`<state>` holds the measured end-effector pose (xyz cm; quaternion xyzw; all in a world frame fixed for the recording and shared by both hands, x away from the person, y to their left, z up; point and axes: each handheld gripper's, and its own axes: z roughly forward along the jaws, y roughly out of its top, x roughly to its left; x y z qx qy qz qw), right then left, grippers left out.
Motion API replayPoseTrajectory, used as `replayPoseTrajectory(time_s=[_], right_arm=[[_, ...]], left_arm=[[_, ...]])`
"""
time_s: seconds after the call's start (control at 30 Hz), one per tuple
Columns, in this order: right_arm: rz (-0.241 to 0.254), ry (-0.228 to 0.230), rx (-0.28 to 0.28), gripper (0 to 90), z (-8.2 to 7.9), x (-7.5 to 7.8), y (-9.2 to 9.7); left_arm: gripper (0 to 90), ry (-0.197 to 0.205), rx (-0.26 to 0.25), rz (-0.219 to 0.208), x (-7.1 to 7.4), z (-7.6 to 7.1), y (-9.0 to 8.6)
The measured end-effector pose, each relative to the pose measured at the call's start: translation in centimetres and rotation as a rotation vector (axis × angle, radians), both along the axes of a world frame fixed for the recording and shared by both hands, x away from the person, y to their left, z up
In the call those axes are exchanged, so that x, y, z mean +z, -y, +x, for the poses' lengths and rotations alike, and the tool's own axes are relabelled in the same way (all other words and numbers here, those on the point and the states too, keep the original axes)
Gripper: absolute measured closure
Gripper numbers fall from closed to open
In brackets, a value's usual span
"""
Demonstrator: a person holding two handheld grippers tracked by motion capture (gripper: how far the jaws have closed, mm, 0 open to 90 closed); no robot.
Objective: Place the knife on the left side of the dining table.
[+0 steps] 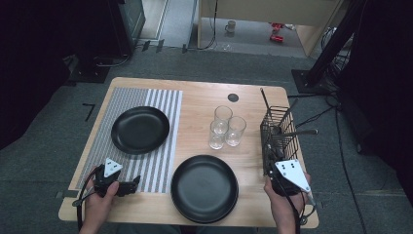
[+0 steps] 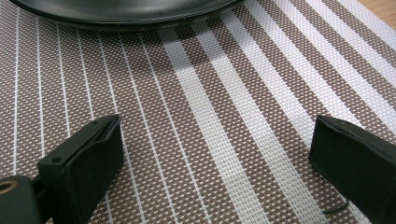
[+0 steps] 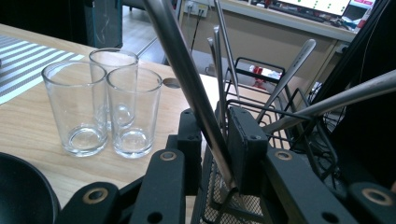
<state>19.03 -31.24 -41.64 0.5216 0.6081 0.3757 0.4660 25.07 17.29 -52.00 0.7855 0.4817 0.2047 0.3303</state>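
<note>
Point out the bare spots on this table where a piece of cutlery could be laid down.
Free: the striped placemat below the far plate, beside the left tool; bare wood between the placemat and the three glasses; and the strip above the glasses.

Crowded: the right edge, where the wire basket, right tool and near plate sit close.

No text, label, brand, number or sign can be read on anything in these views. At the top right of the right gripper view, on a desk beyond the wire cutlery basket (image 3: 261, 93), a screen (image 3: 322, 4) carries small green and pink marks, too small and blurred to read. The glasses, plates, striped placemat and tabletop bear no lettering.
</note>
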Motion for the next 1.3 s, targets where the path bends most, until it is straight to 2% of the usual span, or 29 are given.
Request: replayPoseTrajectory(time_s=[0.23,0.73,0.77,0.97,1.07,1.17,1.3], right_arm=[[0.009,0.015,-0.027,78.2,0.0,0.2,0.5],[0.07,0.063,-0.132,82.8,0.1,1.1,3.0],[0.087,0.071,-0.142,83.0,0.0,1.2,3.4],[0.117,0.086,-0.17,84.0,-0.1,1.3,4.3],[0.129,0.09,-0.17,84.2,-0.1,1.4,4.7],[0.17,0.099,-0.162,84.3,-0.3,1.8,5.2],[0.19,0.094,-0.144,84.3,-0.3,2.2,5.3]], left_arm=[[3.4,0.0,0.0,0.0,0.0,0.0,0.0],[3.3,0.0,0.0,0.0,0.0,0.0,0.0],[3.3,0.0,0.0,0.0,0.0,0.0,0.0],[3.3,0.0,0.0,0.0,0.0,0.0,0.0],[3.3,0.0,0.0,0.0,0.0,0.0,0.0],[3.3,0.0,0.0,0.0,0.0,0.0,0.0],[3.3,0.0,0.0,0.0,0.0,0.0,0.0]])
